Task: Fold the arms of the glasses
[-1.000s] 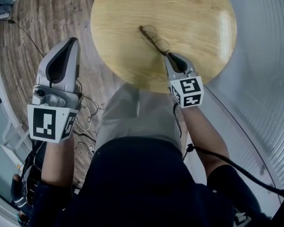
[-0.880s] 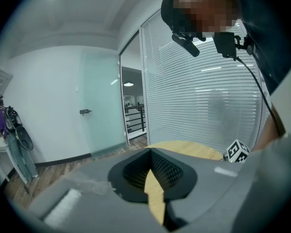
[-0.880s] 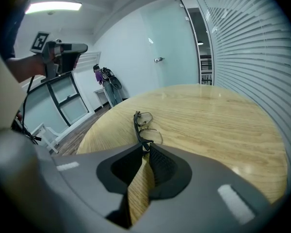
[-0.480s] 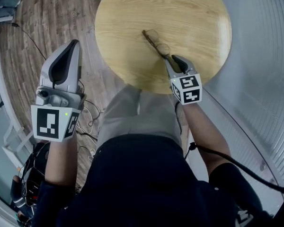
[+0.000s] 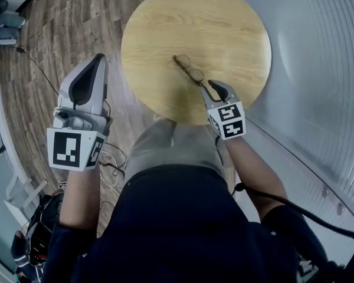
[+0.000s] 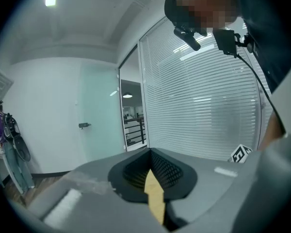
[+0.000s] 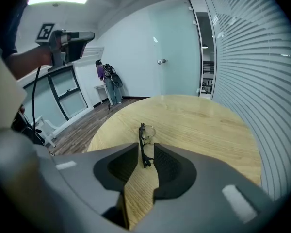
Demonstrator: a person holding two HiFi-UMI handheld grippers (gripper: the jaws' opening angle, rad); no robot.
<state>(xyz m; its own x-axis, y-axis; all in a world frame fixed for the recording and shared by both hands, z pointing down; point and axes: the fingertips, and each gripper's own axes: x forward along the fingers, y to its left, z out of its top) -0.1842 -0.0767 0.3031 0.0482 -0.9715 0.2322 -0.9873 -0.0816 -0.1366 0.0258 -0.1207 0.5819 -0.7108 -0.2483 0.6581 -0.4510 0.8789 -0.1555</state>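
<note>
Thin dark-framed glasses (image 5: 189, 71) lie on the round wooden table (image 5: 224, 22), with one arm stretched toward its near edge. My right gripper (image 5: 211, 84) sits low at that edge. In the right gripper view the glasses (image 7: 145, 134) lie straight ahead. The arm's end reaches into the gap of my right gripper (image 7: 145, 148), whose jaws stand a little apart on either side of it. My left gripper (image 5: 98, 58) is held over the floor to the left of the table. In its own view the left gripper (image 6: 149, 152) points into the room, fingertips together, holding nothing.
A glass wall with blinds (image 5: 318, 69) curves close along the table's right side. Wooden floor (image 5: 59, 28) lies to the left, with loose cables (image 5: 109, 158) near my legs. A person (image 7: 104, 73) stands far off by the back wall.
The head camera has tipped, so the table sits lower and looks smaller. The right gripper stays at the end of the glasses' arm. The left gripper has barely moved.
</note>
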